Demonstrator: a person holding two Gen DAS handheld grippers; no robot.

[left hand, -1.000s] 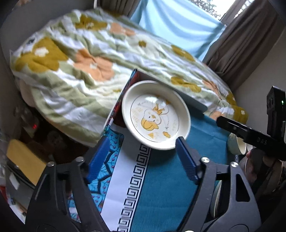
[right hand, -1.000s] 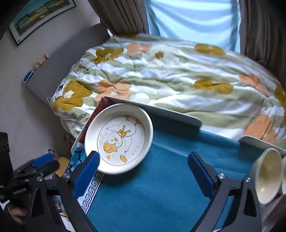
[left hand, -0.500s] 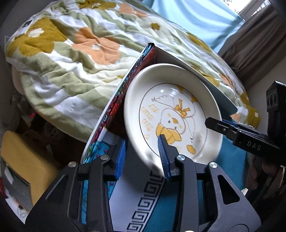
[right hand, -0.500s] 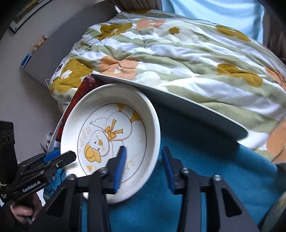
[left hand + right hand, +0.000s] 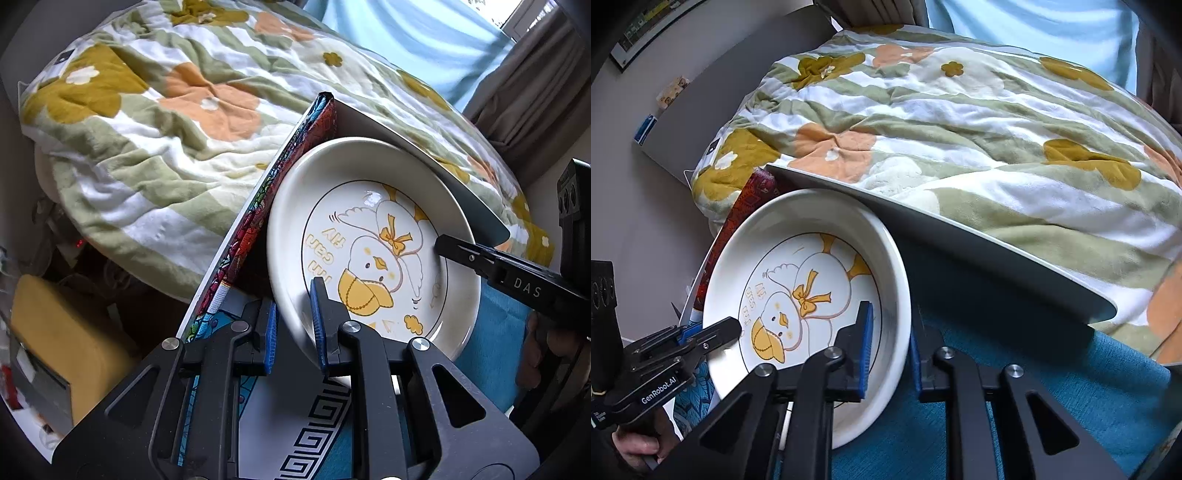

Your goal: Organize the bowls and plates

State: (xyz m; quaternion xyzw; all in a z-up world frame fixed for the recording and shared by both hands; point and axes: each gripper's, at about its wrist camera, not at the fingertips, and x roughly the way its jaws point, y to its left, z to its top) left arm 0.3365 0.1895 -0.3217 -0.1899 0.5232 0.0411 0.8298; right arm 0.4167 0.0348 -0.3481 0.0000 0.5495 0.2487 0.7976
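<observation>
Deep cream plate (image 5: 373, 236) with a yellow duck drawing, sitting at the far left corner of the table, above the teal cloth (image 5: 1015, 406); whether its base is resting on the cloth or is lifting clear cannot be told. The left gripper (image 5: 293, 325) is closing on the plate's near-left rim, one blue pad inside the wall and one outside. The right gripper (image 5: 891, 350) is pinching the near-right rim in the same manner, jaws narrowed onto the wall. Just behind the plate, the raised table edge (image 5: 960, 236) is running almost in contact with the far rim, and a patterned side panel (image 5: 258, 206) is standing close on the left. Beyond these, a flowered quilt (image 5: 166, 110) is covering the bed.

Probable hazards: glazed ceramic is offering the pads little friction, so unequal lifting by the two hands is likely to let the rim slide out; drawing the plate away at an angle is likely to knock it against the raised edge behind.
</observation>
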